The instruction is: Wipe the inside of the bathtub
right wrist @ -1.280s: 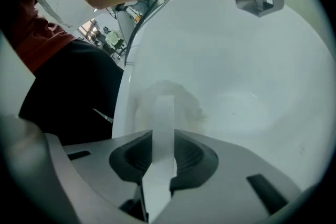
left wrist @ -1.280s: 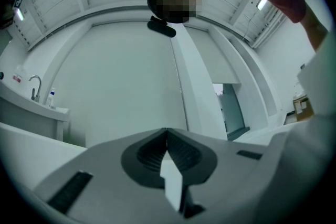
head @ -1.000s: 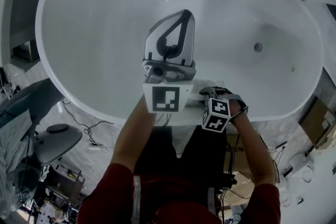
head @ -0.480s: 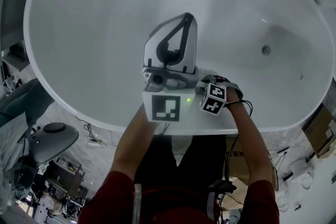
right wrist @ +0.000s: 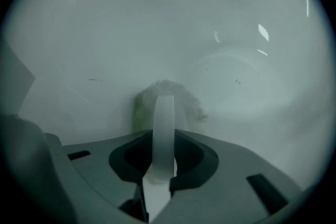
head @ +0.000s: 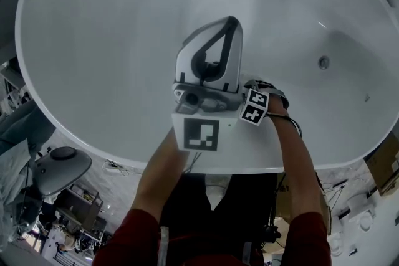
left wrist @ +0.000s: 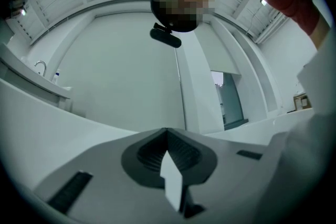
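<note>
No readable text, labels, brands, numbers or signs in any view

The right claw, gripping a fuzzy pale cloth, has slid inward from the white oval bathtub's near rim.

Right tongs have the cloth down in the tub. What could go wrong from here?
1. The fuzzy greenish-white cloth shows only as a small tuft past the right tongs, which are shut on it. It may slip out, or the hard tips may scrape the white oval bathtub.
2. The left tongs, shut and empty, sit above the right ones and hide the wiping spot in the head view, so patches may get missed.
</note>
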Motion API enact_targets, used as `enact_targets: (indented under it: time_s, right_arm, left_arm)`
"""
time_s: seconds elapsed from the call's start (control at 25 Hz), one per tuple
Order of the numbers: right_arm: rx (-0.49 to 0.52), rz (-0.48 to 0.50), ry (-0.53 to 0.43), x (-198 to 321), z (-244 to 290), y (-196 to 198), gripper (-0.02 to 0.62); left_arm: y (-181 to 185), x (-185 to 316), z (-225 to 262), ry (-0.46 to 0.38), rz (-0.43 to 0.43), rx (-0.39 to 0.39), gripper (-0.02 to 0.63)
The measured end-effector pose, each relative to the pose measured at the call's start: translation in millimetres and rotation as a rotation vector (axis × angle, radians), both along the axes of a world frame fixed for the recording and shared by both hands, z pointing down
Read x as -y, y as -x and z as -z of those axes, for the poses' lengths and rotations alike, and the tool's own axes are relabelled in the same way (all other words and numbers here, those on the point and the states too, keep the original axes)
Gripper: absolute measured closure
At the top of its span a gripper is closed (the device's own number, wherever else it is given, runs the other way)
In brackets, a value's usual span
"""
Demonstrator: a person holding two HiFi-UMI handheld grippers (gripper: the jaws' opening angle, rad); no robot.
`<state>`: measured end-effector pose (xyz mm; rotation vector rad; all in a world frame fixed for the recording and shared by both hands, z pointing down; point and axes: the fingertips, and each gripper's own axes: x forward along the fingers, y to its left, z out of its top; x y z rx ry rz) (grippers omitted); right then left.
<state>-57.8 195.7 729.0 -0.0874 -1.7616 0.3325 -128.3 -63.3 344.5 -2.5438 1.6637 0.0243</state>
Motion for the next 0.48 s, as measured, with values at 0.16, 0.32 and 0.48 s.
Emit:
enact_targets:
  time_s: [0.16, 0.32, 0.48]
  right_arm:
    - [-0.014, 0.004, -0.036, 6, -27, -4, 0.505]
    - [-0.024, -0.005, -0.069, 15, -52, -11, 0.505]
    - [-0.053, 0.021, -0.071, 19, -65, -12, 0.505]
  left_arm:
    - [-5, 1, -11, 0.009, -0.004, 0.010, 0.591]
    - [-15, 4, -16, 0.006, -0.010, 0.012, 0.591]
    - [-17, 4, -19, 0.016, -0.006, 0.007, 0.591]
